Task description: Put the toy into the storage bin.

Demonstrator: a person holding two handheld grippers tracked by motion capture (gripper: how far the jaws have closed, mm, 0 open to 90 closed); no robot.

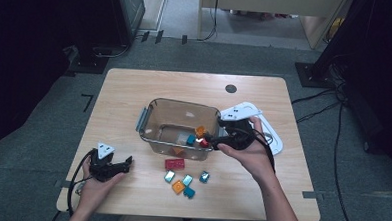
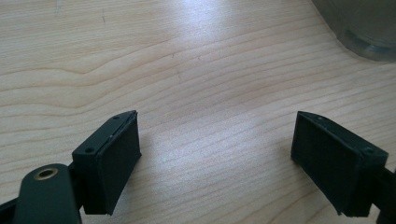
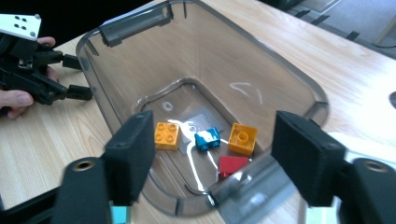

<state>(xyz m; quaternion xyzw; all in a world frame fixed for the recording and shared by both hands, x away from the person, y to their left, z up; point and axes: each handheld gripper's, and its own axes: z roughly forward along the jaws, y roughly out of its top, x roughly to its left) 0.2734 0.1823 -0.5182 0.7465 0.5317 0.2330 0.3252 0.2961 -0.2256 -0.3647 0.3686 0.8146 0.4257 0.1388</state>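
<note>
A clear plastic bin (image 1: 184, 103) stands mid-table. On its bottom (image 3: 196, 100) lie an orange brick (image 3: 166, 135), a blue brick (image 3: 207, 138), a yellow brick (image 3: 242, 138) and a red brick (image 3: 232, 164). My right gripper (image 1: 208, 139) hangs over the bin's right rim, jaws open (image 3: 215, 156) with nothing between them; the red brick lies below them inside the bin. My left gripper (image 1: 128, 163) rests at the table's front left, open over bare wood (image 2: 215, 158). In the right gripper view, the left gripper (image 3: 79, 77) shows beyond the bin.
Several loose bricks lie in front of the bin: a red one (image 1: 174, 163), teal ones (image 1: 169, 176), an orange one (image 1: 178, 187). A white lid (image 1: 277, 140) lies under my right hand. A cable hole (image 1: 230, 88) is at the table's back.
</note>
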